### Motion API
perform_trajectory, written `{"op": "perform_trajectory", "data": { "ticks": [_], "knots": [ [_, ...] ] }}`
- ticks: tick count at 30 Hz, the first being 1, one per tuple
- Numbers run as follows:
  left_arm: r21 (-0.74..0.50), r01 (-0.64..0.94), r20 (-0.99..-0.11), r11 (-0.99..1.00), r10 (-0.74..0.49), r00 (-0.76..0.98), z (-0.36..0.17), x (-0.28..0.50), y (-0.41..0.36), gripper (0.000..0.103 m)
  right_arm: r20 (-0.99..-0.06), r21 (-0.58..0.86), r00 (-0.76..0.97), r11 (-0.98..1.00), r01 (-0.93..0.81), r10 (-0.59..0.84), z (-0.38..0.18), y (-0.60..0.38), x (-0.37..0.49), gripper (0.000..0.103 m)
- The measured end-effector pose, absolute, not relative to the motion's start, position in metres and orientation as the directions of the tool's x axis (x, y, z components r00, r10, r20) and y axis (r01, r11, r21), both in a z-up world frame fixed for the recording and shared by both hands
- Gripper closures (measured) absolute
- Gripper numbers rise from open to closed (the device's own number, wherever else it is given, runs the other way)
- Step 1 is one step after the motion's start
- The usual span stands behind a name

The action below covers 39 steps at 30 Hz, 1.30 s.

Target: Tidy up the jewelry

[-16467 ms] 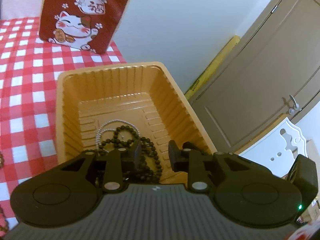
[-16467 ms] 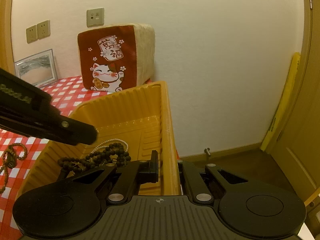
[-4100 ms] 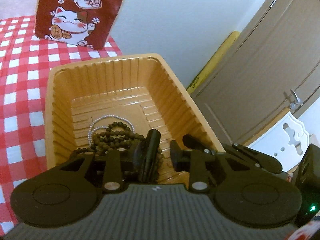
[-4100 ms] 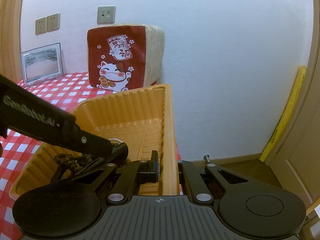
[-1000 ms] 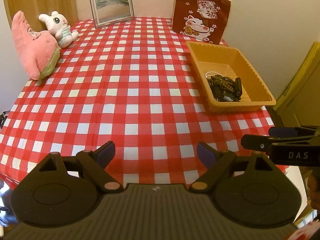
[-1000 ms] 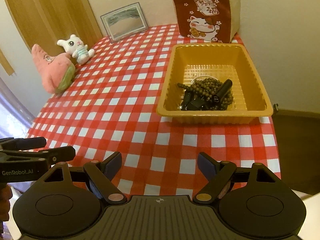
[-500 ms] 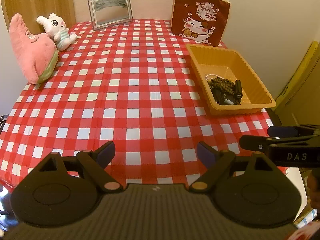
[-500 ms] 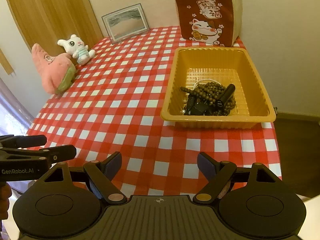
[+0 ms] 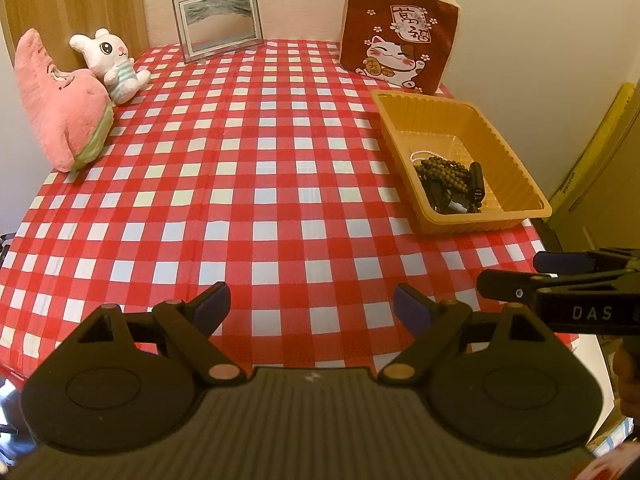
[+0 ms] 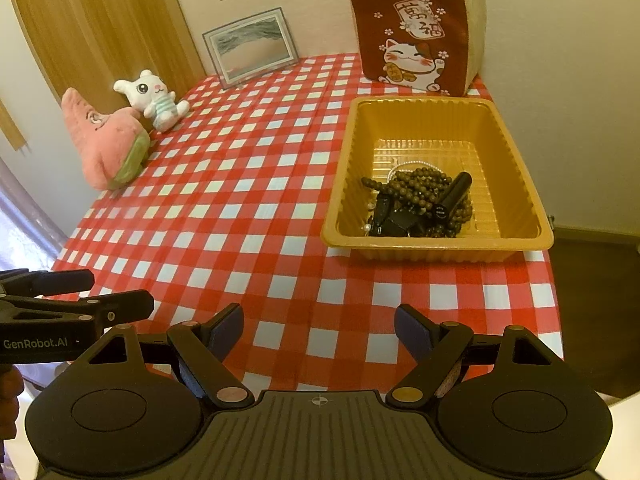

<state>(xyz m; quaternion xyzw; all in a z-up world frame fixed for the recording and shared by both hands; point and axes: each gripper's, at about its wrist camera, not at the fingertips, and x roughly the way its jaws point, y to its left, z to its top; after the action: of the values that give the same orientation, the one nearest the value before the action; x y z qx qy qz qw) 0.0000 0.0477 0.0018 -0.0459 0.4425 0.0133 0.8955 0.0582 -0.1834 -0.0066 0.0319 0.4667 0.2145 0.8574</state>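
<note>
1. The bench (image 9: 256,184), under a red-and-white checked cloth, carries a pink star plush (image 9: 60,108) and a white bunny plush (image 9: 114,64) at its far left edge.
2. A framed picture (image 9: 218,22) leans on the back wall, and a maroon lucky-cat cushion (image 9: 400,40) stands just behind the orange plastic tray (image 10: 524,184).
3. The tray sits at the bench's right edge and holds a brown bead necklace (image 10: 420,188), a thin pearl strand (image 10: 404,166) and a black cylinder (image 10: 452,198) lying across the beads.
4. Nothing lies on the cloth between the tongs and the tray.
5. The left tongs (image 9: 310,308) hover over the near edge, tilted down, arms spread wide, holding nothing.
6. The right tongs (image 10: 318,326) hover alongside, tilted down likewise, arms wide apart, holding nothing, well short of the tray.
</note>
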Motion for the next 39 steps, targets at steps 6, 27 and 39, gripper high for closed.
{"op": "perform_trajectory", "data": {
  "ticks": [6, 27, 39],
  "knots": [
    [-0.071, -0.062, -0.792, 0.996, -0.019, 0.611, 0.0023, 0.0011, 0.0474, 0.016, -0.786, 0.253, 0.474, 0.906, -0.338, 0.396, -0.0063, -0.1832, 0.0586, 0.021],
    [-0.071, -0.06, -0.791, 0.996, -0.02, 0.612, 0.0029, 0.0025, 0.046, 0.016, -0.786, 0.253, 0.475, 0.906, -0.338, 0.397, -0.0054, -0.1826, 0.0593, 0.021],
    [-0.072, -0.059, -0.79, 0.996, -0.02, 0.613, 0.003, 0.0033, 0.0455, 0.016, -0.785, 0.252, 0.476, 0.906, -0.34, 0.397, -0.0051, -0.1814, 0.0591, 0.021]
  ]
}}
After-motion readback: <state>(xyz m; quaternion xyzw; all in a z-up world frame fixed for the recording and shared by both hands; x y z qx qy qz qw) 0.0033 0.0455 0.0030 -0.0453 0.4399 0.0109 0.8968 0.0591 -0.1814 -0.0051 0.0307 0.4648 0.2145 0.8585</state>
